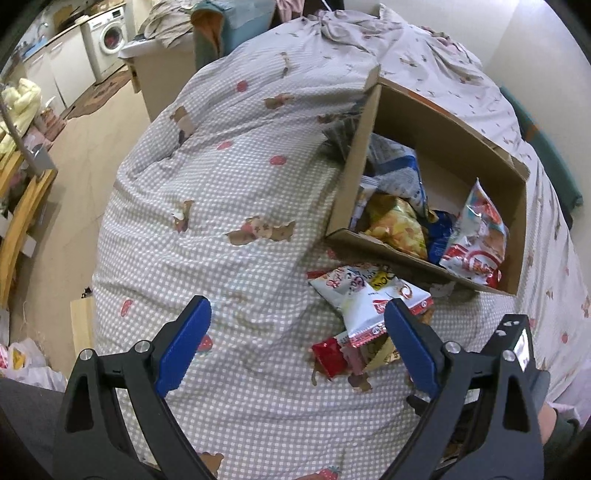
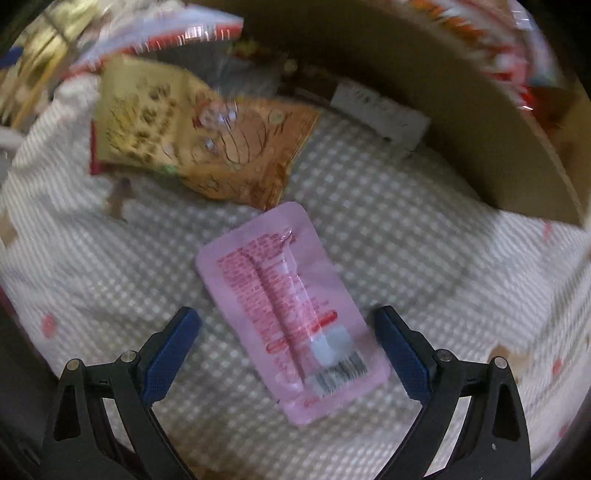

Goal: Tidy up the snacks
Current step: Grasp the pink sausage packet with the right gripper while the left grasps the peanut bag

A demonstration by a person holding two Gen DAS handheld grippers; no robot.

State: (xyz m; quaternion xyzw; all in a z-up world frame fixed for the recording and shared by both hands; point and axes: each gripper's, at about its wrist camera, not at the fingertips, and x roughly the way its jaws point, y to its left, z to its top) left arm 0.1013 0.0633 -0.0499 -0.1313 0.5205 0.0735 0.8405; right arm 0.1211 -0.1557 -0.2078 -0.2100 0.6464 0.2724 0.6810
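Note:
A cardboard box (image 1: pixel 447 147) lies on a checked duvet (image 1: pixel 240 192) with several snack bags inside, among them a yellow one (image 1: pixel 397 227) and a red-and-white one (image 1: pixel 476 243). Loose packets lie in front of it: a white-and-red bag (image 1: pixel 364 295) and a small red packet (image 1: pixel 328 358). My left gripper (image 1: pixel 297 314) hovers open above the duvet, left of these. In the right wrist view, a flat pink packet (image 2: pixel 291 310) lies between the blue fingers of my open right gripper (image 2: pixel 288 321). A tan-and-orange snack bag (image 2: pixel 192 136) lies beyond it, beside the box wall (image 2: pixel 480 122).
The bed's left edge drops to a tiled floor (image 1: pixel 85 155). Cabinets and a washing machine (image 1: pixel 109 40) stand at the far left, wooden furniture (image 1: pixel 18 206) at the left edge. Rumpled bedding (image 1: pixel 369 26) is heaped behind the box. The right gripper's body (image 1: pixel 517 343) shows at lower right.

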